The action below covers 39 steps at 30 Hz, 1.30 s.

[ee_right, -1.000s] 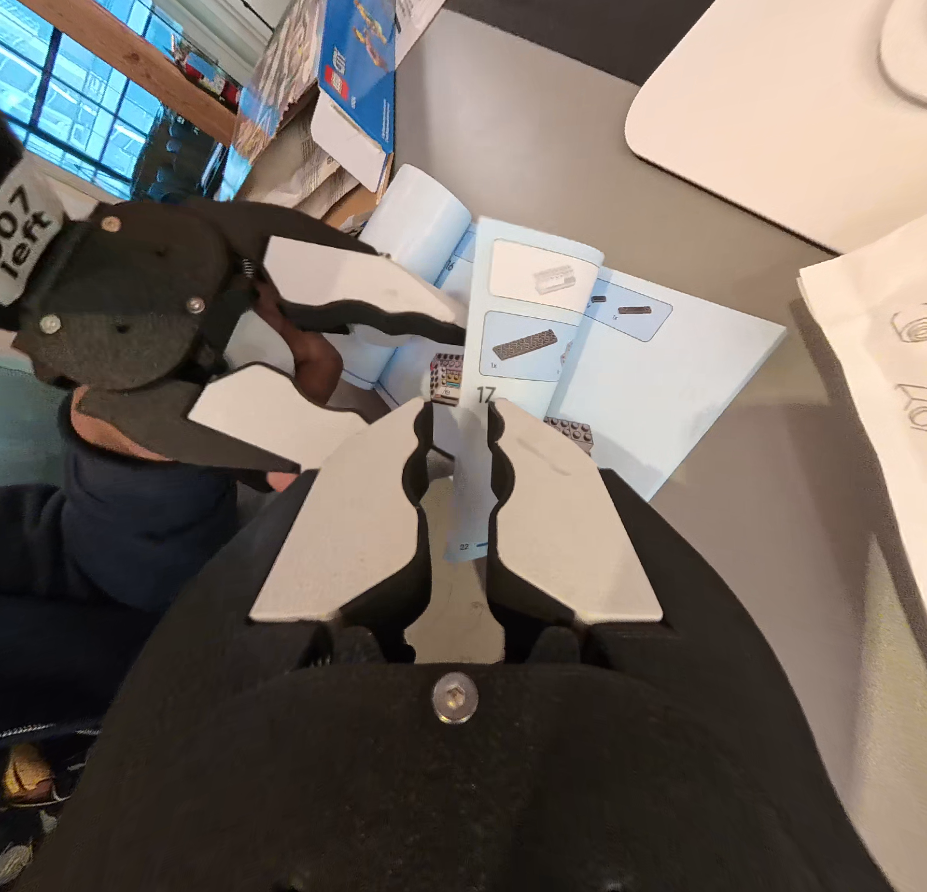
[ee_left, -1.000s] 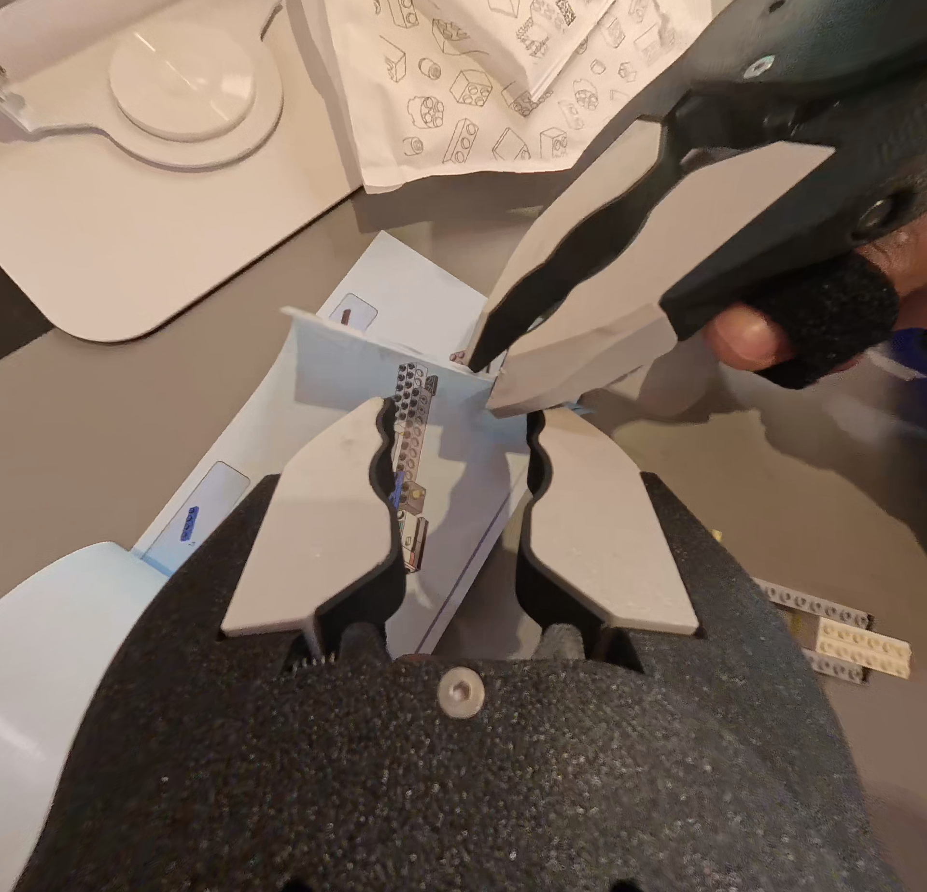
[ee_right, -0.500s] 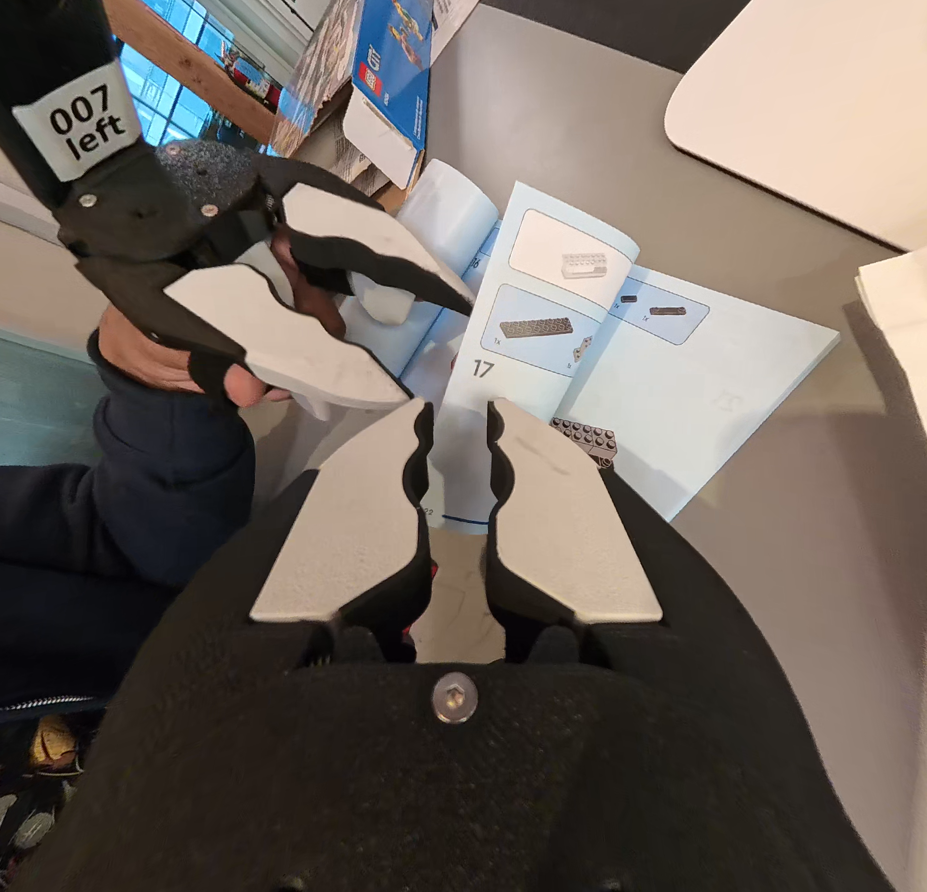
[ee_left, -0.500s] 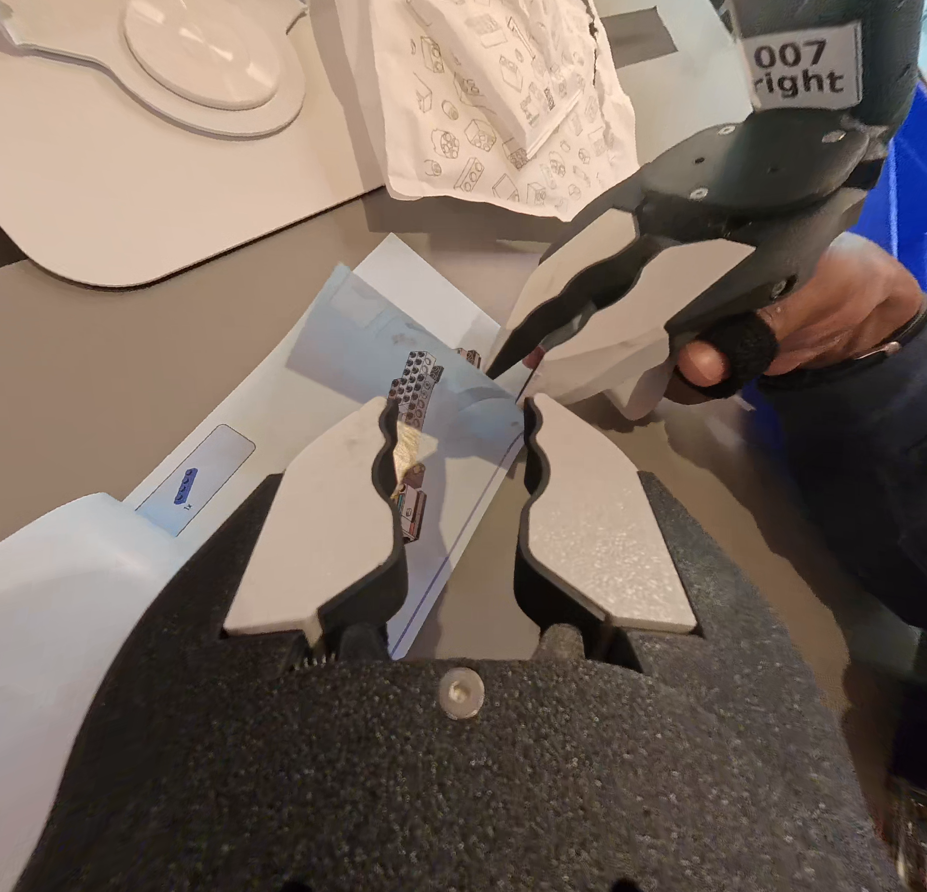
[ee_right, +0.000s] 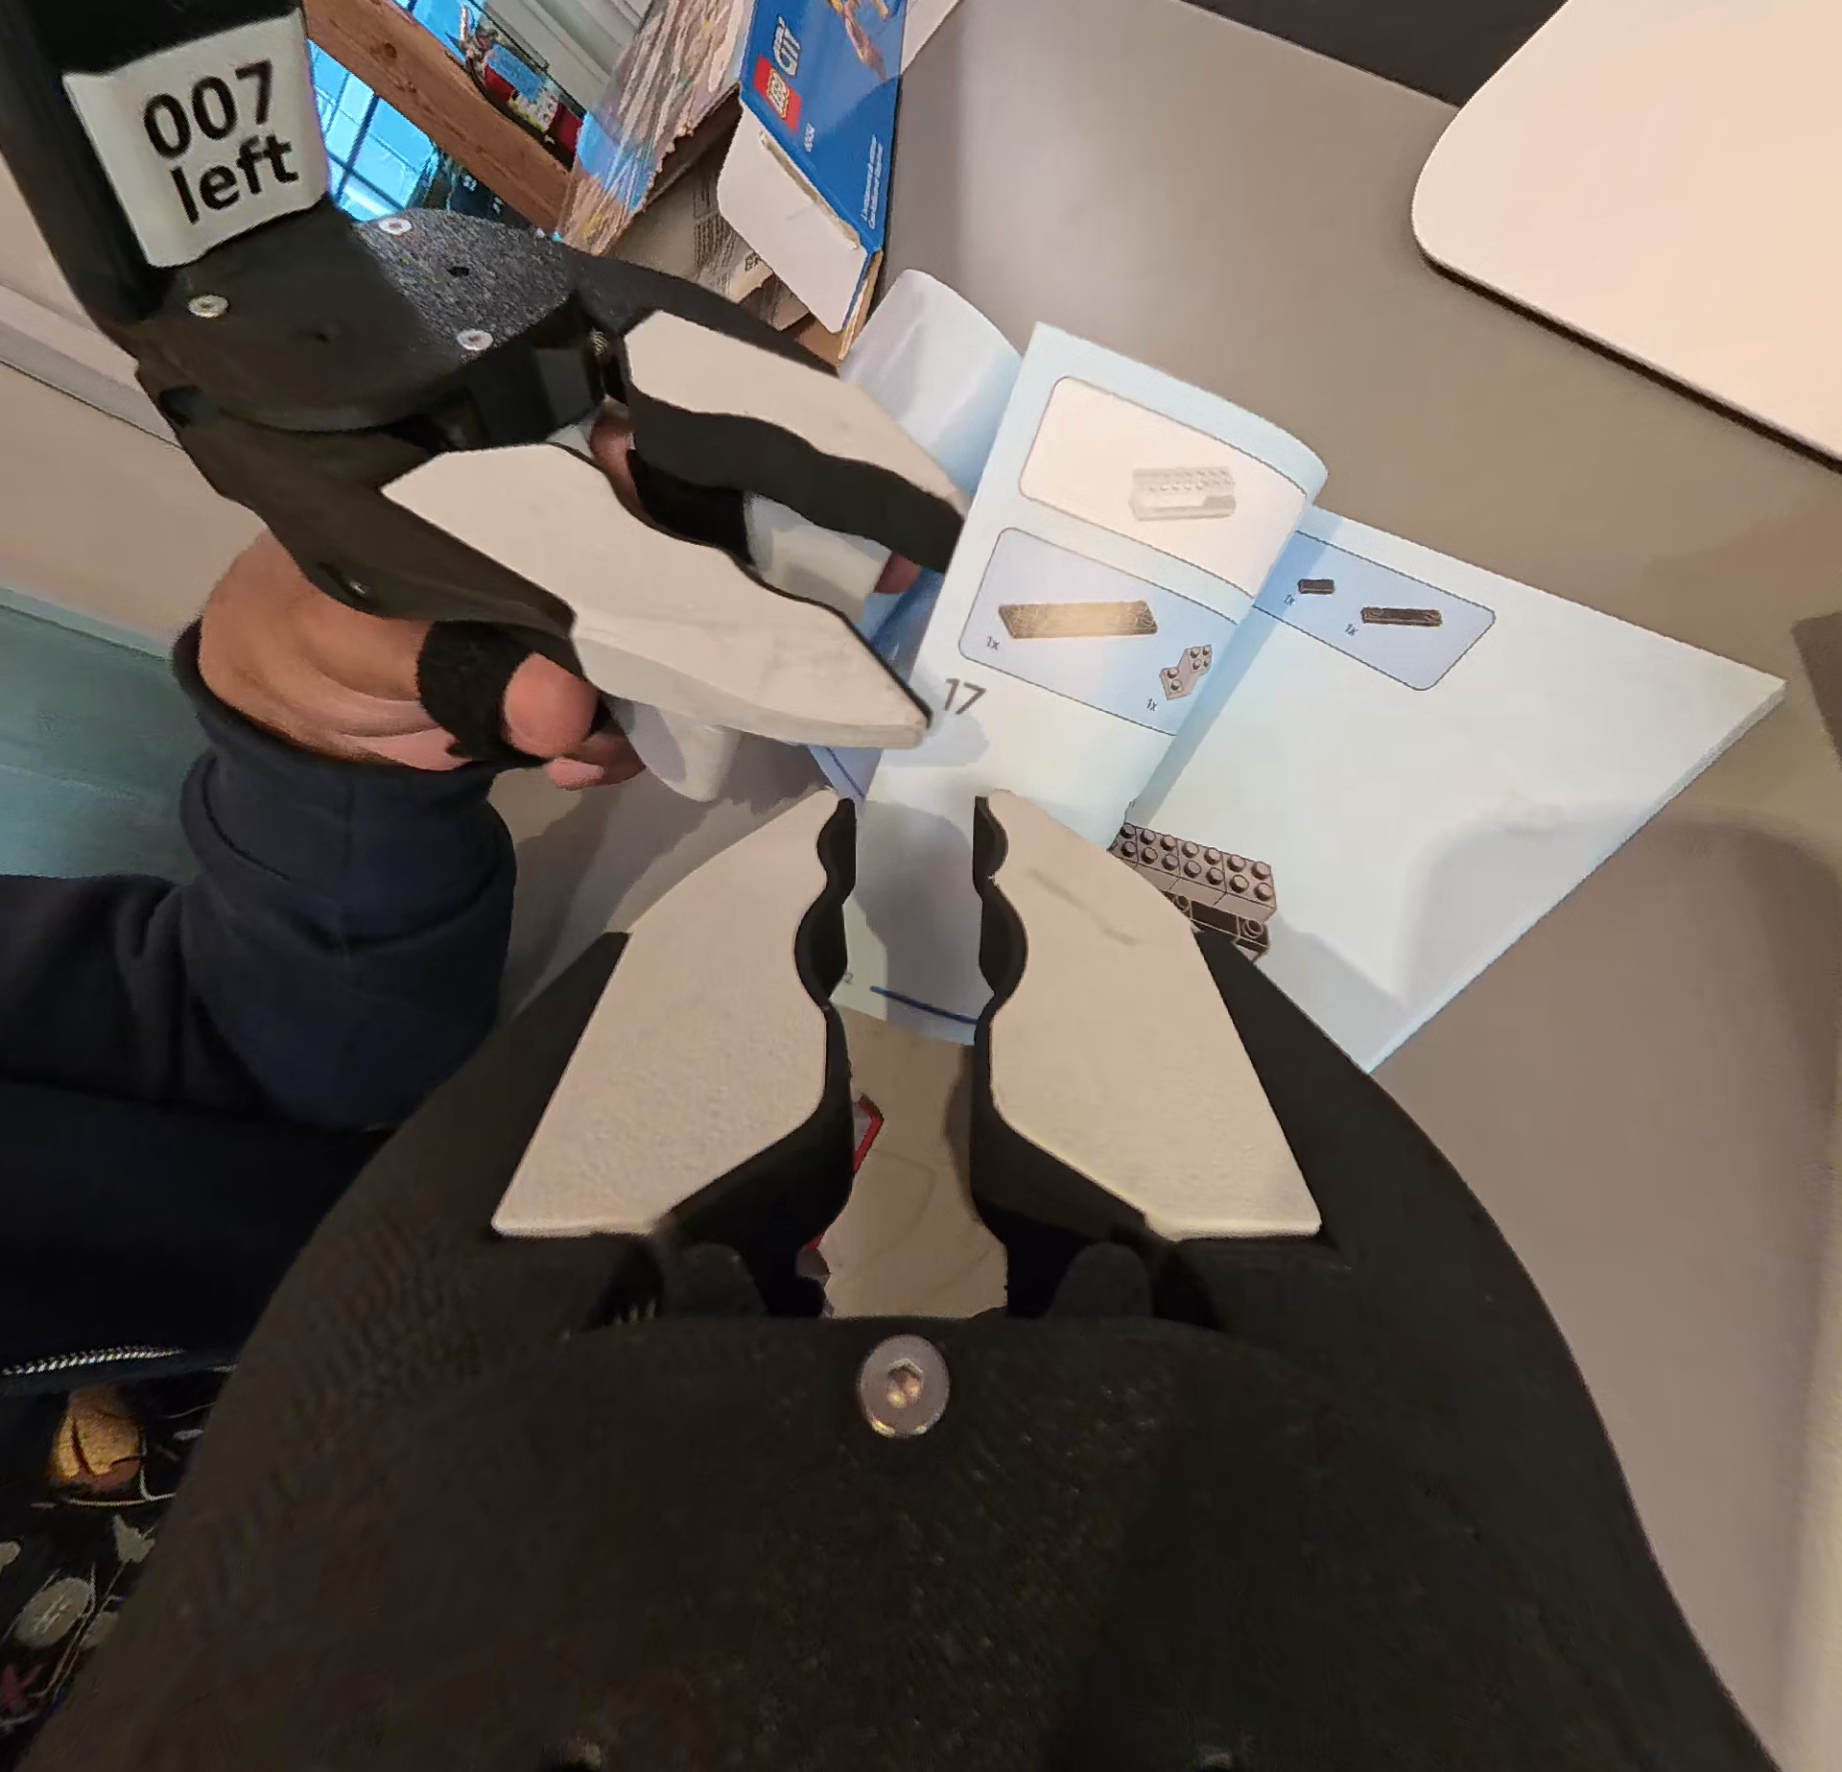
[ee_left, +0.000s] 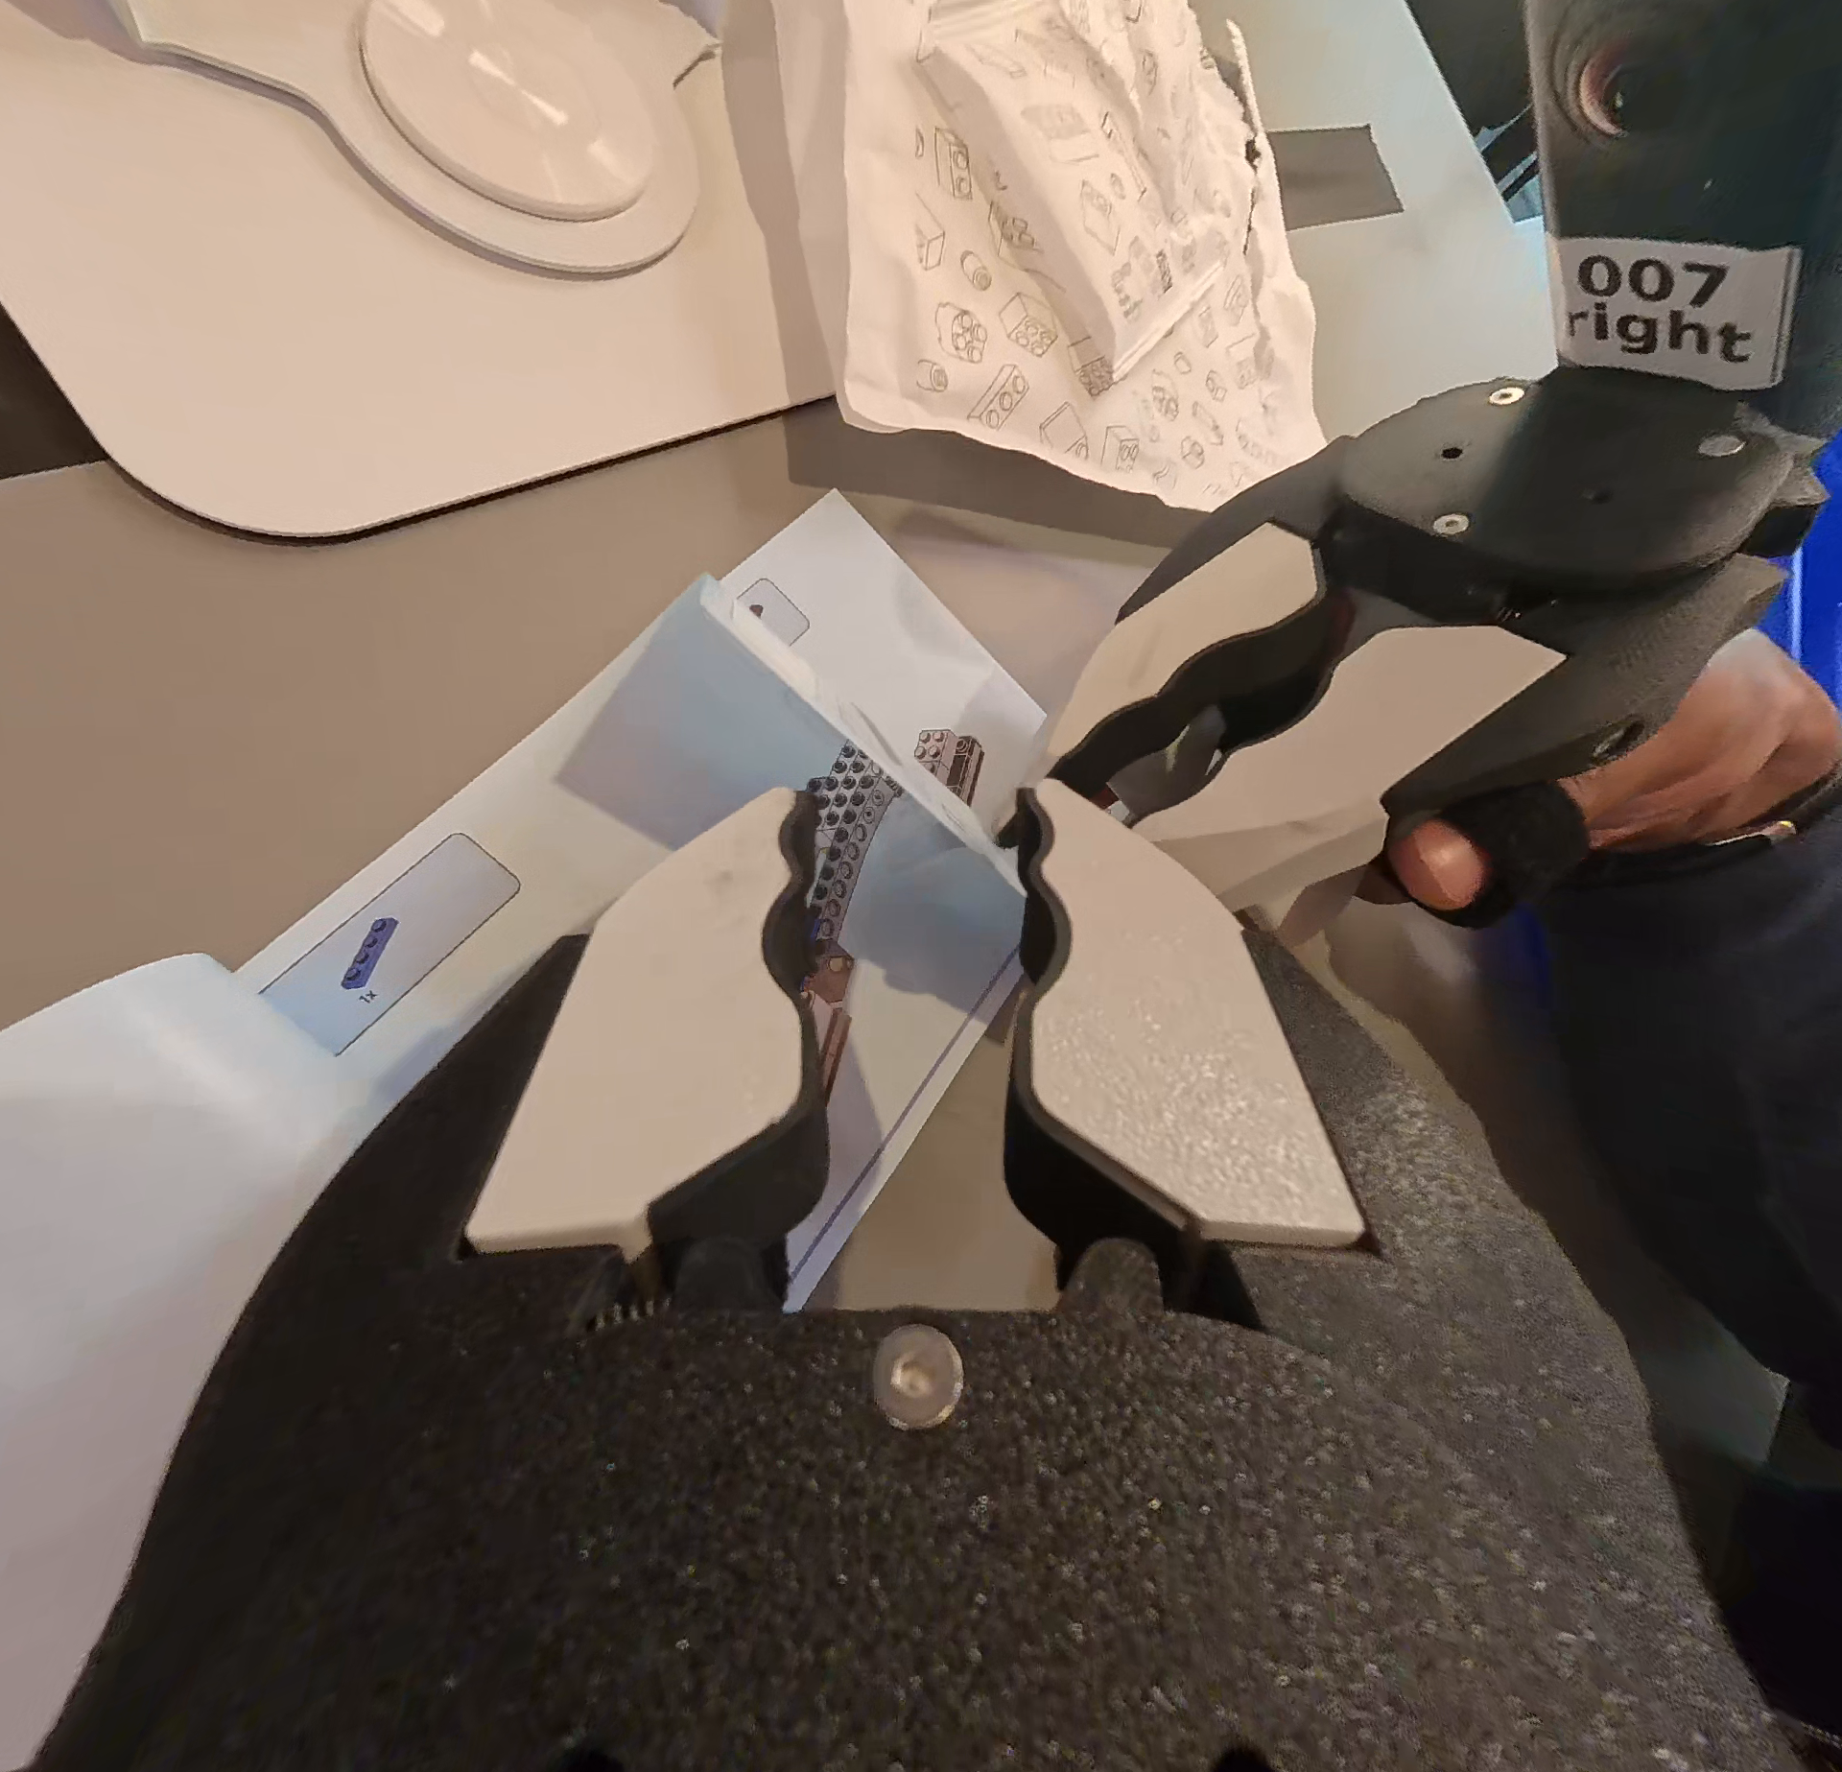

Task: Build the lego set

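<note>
Centre frame, my left claw (ee_left: 902,807) gapes around a thin, floppy booklet page (ee_left: 758,717); my right claw (ee_right: 912,807), part-open, grips nothing.

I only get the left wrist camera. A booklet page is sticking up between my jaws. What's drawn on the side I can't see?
Observer: The raised page has two panels of parts: a pale brick, then a long dark plate with a small grey bracket.
Operator: Is there anything over past my gripper?
Observer: Yes, an opened blue cardboard box lies beyond the booklet, past the left gripper.
Operator: Is the other gripper pinching the page?
Observer: No. The right gripper has its jaws apart, and the page's lower corner shows in the gap.
</note>
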Each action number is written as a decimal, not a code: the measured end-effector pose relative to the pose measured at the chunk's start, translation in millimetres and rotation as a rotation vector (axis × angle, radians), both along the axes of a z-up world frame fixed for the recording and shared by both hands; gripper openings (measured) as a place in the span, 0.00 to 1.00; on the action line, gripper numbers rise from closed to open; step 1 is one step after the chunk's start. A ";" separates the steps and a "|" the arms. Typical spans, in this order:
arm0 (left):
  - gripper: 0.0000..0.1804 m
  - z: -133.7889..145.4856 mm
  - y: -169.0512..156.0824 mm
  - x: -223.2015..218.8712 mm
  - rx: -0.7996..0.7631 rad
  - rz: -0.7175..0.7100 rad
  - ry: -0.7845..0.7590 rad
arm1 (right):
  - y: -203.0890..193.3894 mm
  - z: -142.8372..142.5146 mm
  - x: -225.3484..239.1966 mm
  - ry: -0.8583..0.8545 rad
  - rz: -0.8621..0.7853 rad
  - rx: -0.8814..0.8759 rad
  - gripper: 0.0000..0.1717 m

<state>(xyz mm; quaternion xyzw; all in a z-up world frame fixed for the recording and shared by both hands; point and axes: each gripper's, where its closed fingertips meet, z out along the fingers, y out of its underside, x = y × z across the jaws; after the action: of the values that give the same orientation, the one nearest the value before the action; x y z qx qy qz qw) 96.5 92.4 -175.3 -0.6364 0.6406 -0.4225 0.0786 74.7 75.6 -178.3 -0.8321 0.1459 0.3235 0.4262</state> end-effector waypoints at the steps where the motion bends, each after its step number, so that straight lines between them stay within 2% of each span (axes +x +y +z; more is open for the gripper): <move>1: 0.19 -1.6 -1.1 0.3 0.006 -0.003 0.003 | 0.3 0.2 -1.0 -0.002 0.004 0.001 0.13; 6: 0.00 2.3 0.4 2.3 0.006 0.008 -0.031 | 1.4 4.1 -6.1 -0.017 0.027 0.016 0.14; 12: 0.00 24.1 17.7 -5.8 -0.078 0.014 -0.088 | 3.5 19.6 -6.4 -0.103 0.029 0.070 0.18; 18: 0.00 48.1 58.8 -28.8 -0.187 0.055 -0.157 | 8.8 27.3 -12.8 -0.255 0.018 0.024 0.20; 21: 0.00 46.9 80.1 -45.3 -0.191 0.081 -0.153 | 14.3 27.3 -32.6 -0.339 0.082 0.012 0.21; 26: 0.03 22.8 108.7 -78.2 -0.017 0.105 -0.041 | 27.7 16.5 -48.7 -0.460 0.086 -0.064 0.22; 31: 0.07 7.1 127.2 -98.9 0.153 0.108 0.054 | 35.7 1.7 -26.2 -0.541 -0.096 -0.212 0.21; 36: 0.17 6.7 142.6 -109.0 0.221 0.129 0.074 | 47.1 -9.8 -35.2 -0.528 -0.183 -0.294 0.21; 39: 0.21 14.6 153.5 -116.0 0.278 0.131 0.055 | 55.7 -10.7 -49.0 -0.534 -0.182 -0.311 0.21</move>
<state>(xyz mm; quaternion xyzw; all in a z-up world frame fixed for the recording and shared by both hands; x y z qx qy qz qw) -19.5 245.8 -160.6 -0.6711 0.6519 -0.3062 0.1755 25.7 131.2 -189.0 -0.9263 0.1503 0.0280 0.3444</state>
